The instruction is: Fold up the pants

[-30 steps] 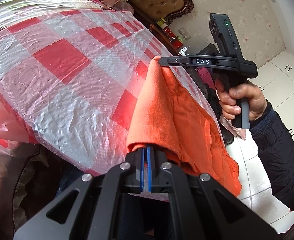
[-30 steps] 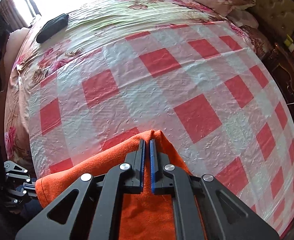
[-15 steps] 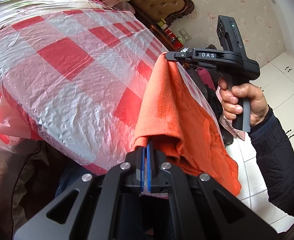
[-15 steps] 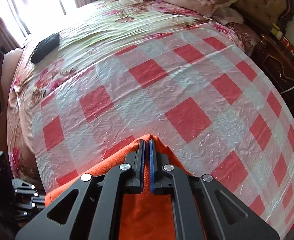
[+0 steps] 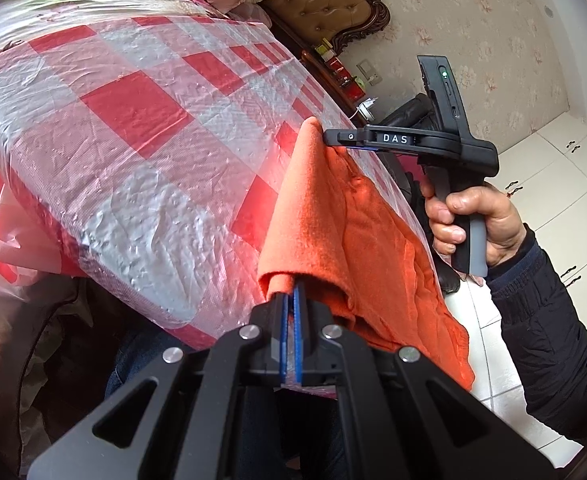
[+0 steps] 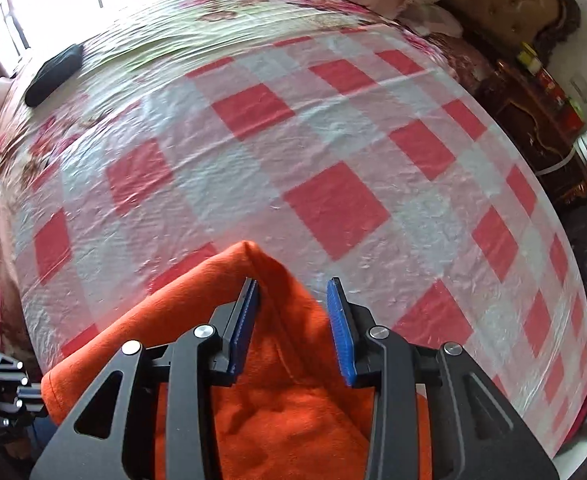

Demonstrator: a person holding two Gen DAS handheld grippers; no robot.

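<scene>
Pants (image 5: 377, 240): orange fleece, draped over the near edge of the bed, one corner lifted over the checked sheet (image 5: 133, 128).
Left gripper (image 5: 291, 292): blue pads pressed together, pinching a rolled fold of the pants at the near end.
Right gripper (image 6: 293, 308): fingers spread apart, with the raised orange corner lying between them and touching the left pad (image 6: 245, 320); the right pad stood clear of the cloth.
Right hand (image 5: 477, 216): wrapped round the gripper's handle beside the bed.
Bedspread (image 6: 165, 28): floral, beyond the sheet, with a dark pouch (image 6: 53, 76) on it.
</scene>
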